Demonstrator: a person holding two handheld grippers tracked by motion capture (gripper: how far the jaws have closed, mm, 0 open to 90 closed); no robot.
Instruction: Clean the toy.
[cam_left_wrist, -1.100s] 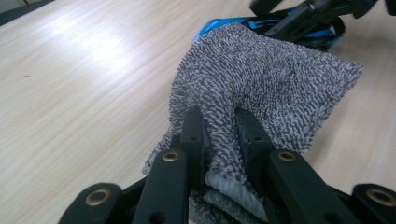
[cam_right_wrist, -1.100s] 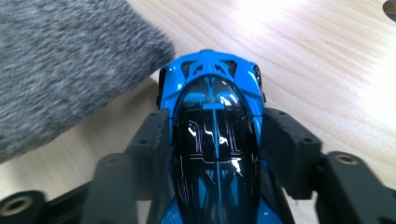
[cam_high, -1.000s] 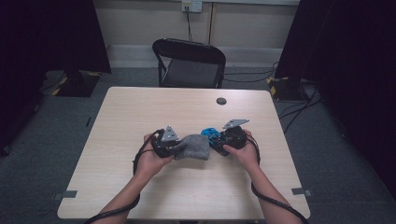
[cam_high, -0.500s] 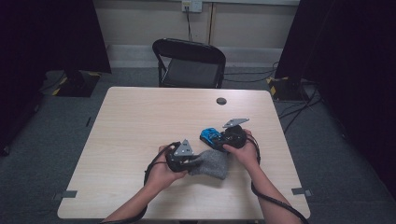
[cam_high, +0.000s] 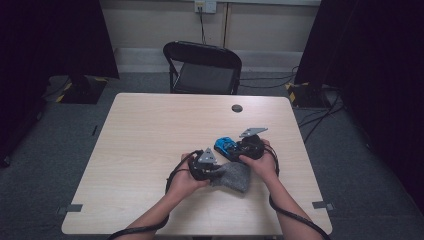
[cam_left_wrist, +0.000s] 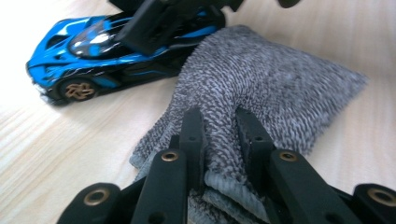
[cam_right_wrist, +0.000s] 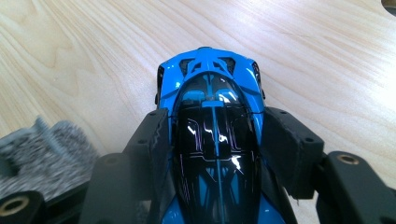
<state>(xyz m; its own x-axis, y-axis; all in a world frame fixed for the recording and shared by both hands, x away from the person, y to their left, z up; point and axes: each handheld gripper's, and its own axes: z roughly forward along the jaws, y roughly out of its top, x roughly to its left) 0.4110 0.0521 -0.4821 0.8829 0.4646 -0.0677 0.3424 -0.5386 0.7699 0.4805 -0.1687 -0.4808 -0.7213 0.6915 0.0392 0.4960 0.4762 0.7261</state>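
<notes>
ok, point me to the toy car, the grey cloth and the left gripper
toy car (cam_right_wrist: 212, 140): right gripper view, on its dark glossy roof.
grey cloth (cam_left_wrist: 275, 88): left gripper view, on the knit face beyond the jaws.
left gripper (cam_left_wrist: 219, 128): left gripper view, midway between its fingertips, pinched on the cloth.

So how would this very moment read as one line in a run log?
left gripper: shut on grey cloth | right gripper: shut on blue toy car | both resting on table | cloth beside car
</notes>
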